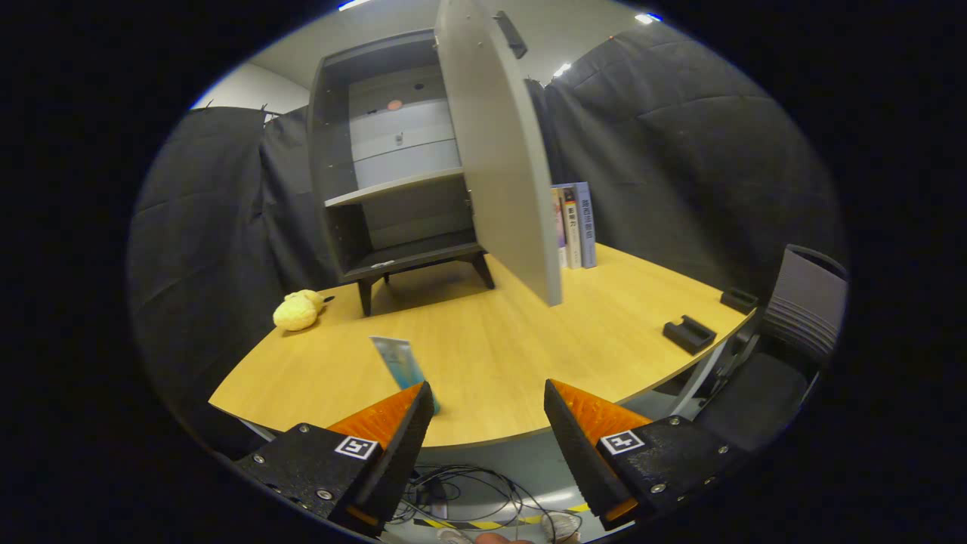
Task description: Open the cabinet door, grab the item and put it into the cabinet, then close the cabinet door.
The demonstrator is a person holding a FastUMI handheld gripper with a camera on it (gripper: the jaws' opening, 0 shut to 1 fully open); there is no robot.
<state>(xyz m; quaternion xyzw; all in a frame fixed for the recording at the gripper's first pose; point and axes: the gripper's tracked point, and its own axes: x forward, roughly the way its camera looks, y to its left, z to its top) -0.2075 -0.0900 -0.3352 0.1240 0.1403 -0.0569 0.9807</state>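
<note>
A dark grey cabinet (393,204) stands on short legs at the back of the wooden table (514,332). Its light grey door (502,166) is swung wide open toward me, with a black handle (512,34) near the top. Inside I see one shelf and a bottom compartment, both bare. A light blue and white tube (399,361) lies on the table just ahead of my left finger, its near end hidden behind that fingertip. My gripper (487,385) hangs open over the table's front edge with nothing between its fingers.
A yellow plush toy (298,310) lies left of the cabinet's legs. Several books (576,225) stand behind the open door. Two black holders (689,333) (739,300) sit near the table's right edge, beside a grey chair (801,325). Cables (468,491) lie on the floor below.
</note>
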